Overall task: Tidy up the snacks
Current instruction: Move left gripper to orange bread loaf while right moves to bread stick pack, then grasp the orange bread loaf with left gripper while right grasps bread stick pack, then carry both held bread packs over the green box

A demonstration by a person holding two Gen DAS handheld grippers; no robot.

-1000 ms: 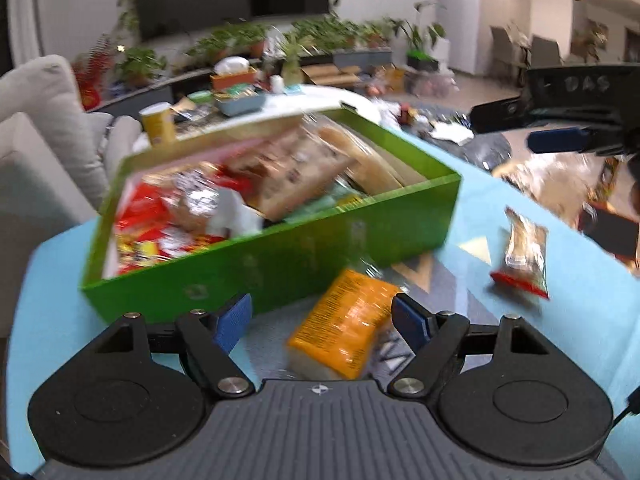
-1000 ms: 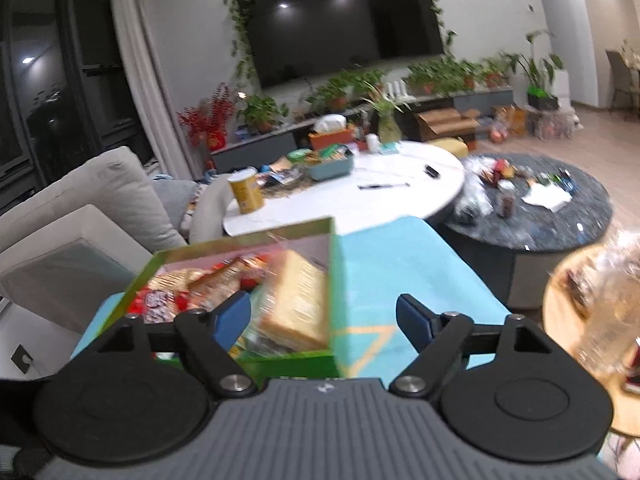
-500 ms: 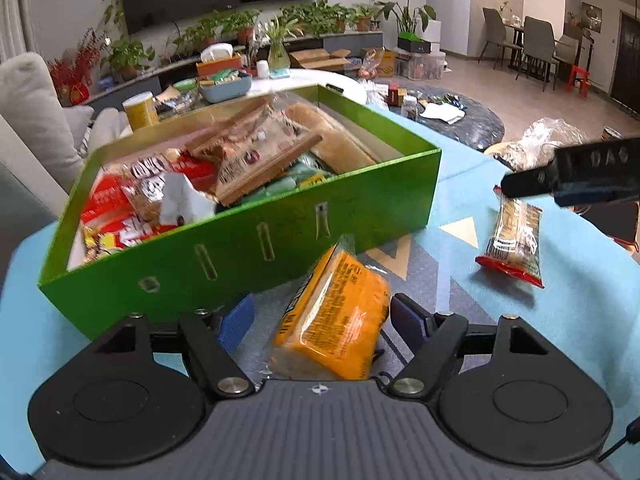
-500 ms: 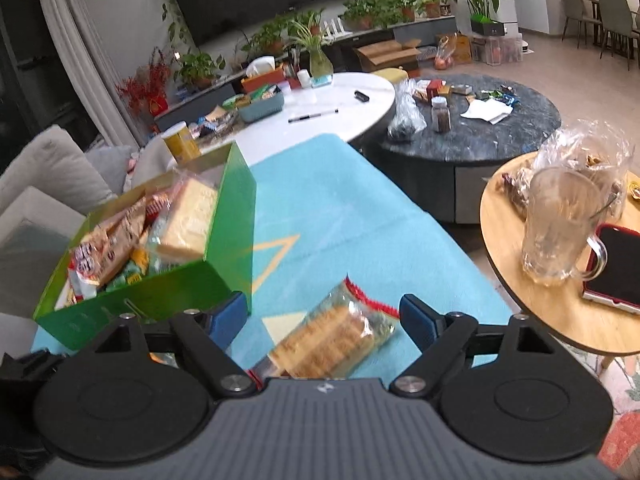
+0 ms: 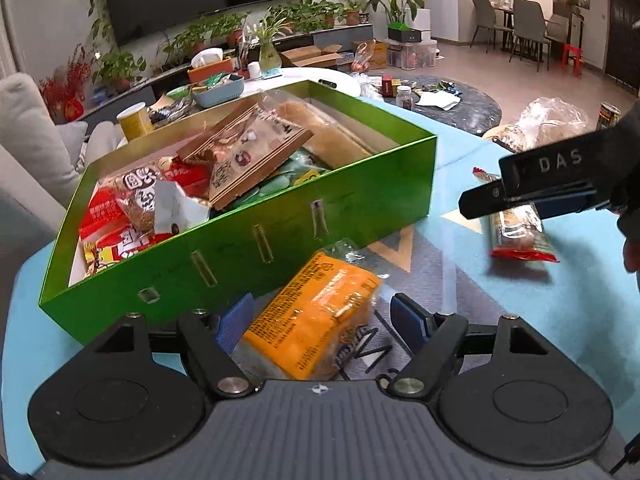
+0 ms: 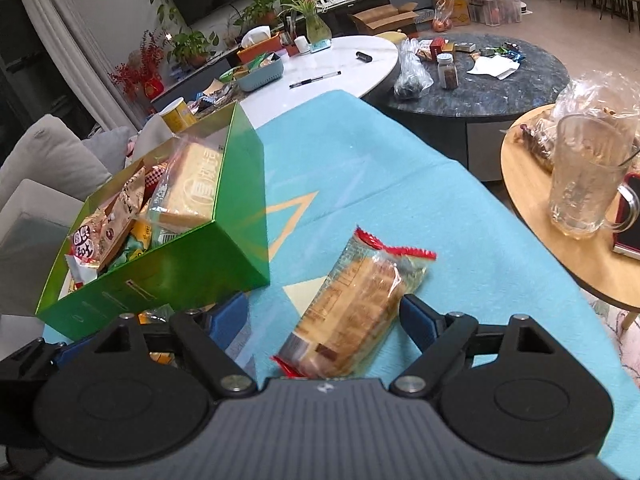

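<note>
A green box (image 5: 248, 240) full of snack packets stands on the light-blue table cloth (image 5: 520, 312); it also shows in the right wrist view (image 6: 192, 272). An orange snack packet (image 5: 316, 316) lies in front of the box between the open fingers of my left gripper (image 5: 320, 318), which do not touch it. A clear biscuit packet with red ends (image 6: 356, 304) lies on the cloth between the open fingers of my right gripper (image 6: 324, 318). From the left wrist view the same packet (image 5: 520, 232) lies under the right gripper (image 5: 532, 196).
To the right stands a round wooden side table (image 6: 560, 248) with a glass mug (image 6: 584, 184), a phone and a plastic bag. Behind are a white table (image 6: 340, 64), a dark round table (image 6: 480, 80) and a sofa (image 6: 44, 160) at left.
My right gripper swung down from above the box to straddle the biscuit packet. My left gripper closed in on the orange packet. Both stayed open.
</note>
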